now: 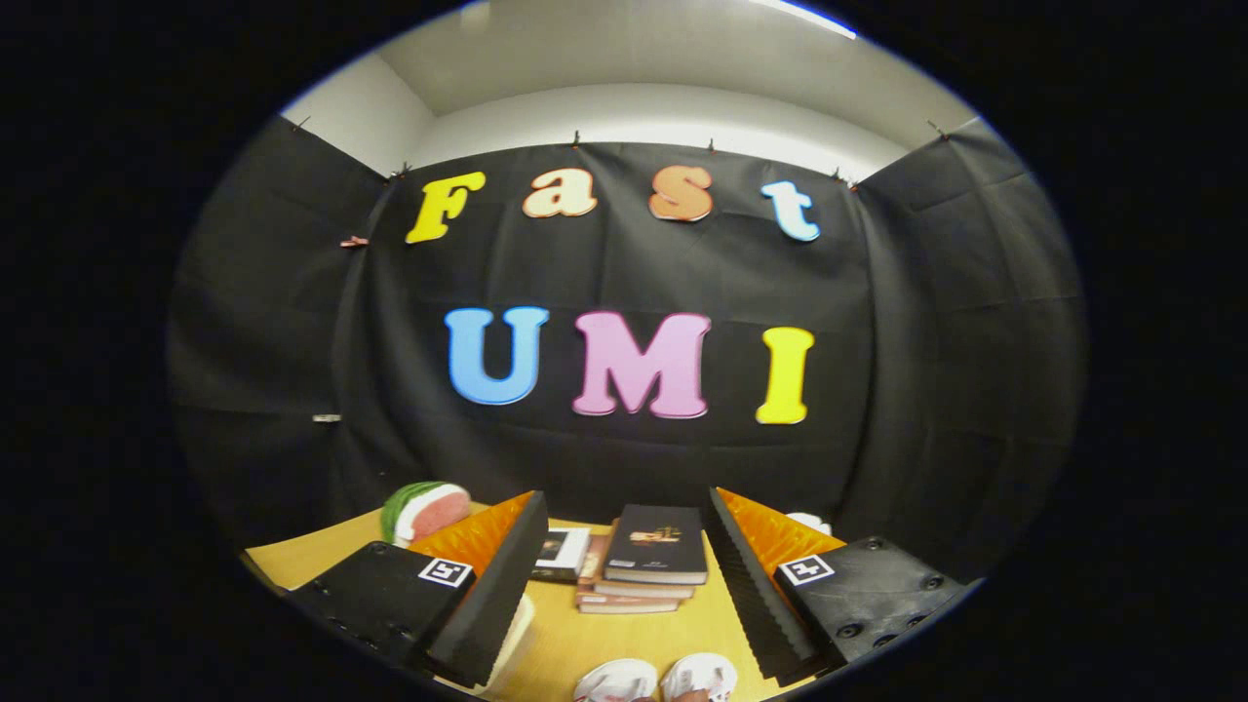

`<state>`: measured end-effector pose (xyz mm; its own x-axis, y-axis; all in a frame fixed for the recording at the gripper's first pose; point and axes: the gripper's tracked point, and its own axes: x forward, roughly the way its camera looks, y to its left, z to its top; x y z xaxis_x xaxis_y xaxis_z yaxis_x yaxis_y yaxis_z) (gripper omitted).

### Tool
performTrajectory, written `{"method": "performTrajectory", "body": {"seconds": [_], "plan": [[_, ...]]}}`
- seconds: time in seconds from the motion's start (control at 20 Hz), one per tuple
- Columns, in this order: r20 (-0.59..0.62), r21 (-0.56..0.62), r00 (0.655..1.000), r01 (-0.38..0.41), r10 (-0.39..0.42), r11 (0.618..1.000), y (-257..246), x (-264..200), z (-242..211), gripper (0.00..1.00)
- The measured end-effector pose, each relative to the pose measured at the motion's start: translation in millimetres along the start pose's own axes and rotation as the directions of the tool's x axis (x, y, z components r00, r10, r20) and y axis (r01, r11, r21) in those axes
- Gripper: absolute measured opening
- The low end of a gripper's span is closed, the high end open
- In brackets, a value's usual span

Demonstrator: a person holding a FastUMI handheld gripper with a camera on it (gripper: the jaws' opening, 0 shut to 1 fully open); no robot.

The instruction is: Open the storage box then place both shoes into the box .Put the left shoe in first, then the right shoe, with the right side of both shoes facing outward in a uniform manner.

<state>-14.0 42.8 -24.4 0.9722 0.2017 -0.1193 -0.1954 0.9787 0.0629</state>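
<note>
My gripper is held above a wooden table, its two fingers spread wide with nothing between them. Low between the fingers, close under me, the white toes of two shoes lie side by side on the table. A pale rounded edge peeks out beside the left finger; I cannot tell what it is. The storage box cannot be made out from here.
A stack of books with a dark cover on top lies on the table beyond the fingers. A watermelon-slice toy sits at the back left. A small white object shows behind the right finger. Black cloth walls close the booth.
</note>
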Motion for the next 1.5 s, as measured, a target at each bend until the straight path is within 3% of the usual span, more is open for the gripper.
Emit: {"method": "performTrajectory", "body": {"seconds": [0.2,0.3,0.4,0.55,0.6,0.7,0.85,0.95,1.0,1.15,1.25,1.4,1.45,1.5], "plan": [[-0.144,0.155,0.969,-0.178,0.201,0.972,22,4,-29,0.98],[-0.213,0.306,0.925,-0.242,0.314,0.921,40,5,-52,0.99],[-0.292,0.478,0.853,-0.262,0.433,0.838,57,3,-81,0.98],[-0.372,0.7,0.725,-0.191,0.58,0.688,73,-11,-134,0.98],[-0.39,0.74,0.699,-0.149,0.599,0.656,72,-16,-150,0.98],[-0.442,0.78,0.643,-0.069,0.626,0.622,77,-18,-181,0.98],[-0.52,0.795,0.546,0.029,0.657,0.605,89,-30,-222,0.98],[-0.534,0.812,0.5,0.078,0.682,0.578,91,-41,-243,0.98],[-0.522,0.83,0.483,0.1,0.703,0.548,92,-46,-245,0.98],[-0.439,0.896,0.48,0.177,0.759,0.407,107,-46,-235,0.98],[-0.402,0.916,0.467,0.198,0.788,0.349,118,-49,-232,0.97],[-0.353,0.935,0.449,0.201,0.821,0.293,134,-51,-219,0.94],[-0.362,0.931,0.44,0.206,0.822,0.3,138,-52,-219,0.94],[-0.378,0.925,0.432,0.209,0.819,0.317,137,-52,-221,0.8]]}}
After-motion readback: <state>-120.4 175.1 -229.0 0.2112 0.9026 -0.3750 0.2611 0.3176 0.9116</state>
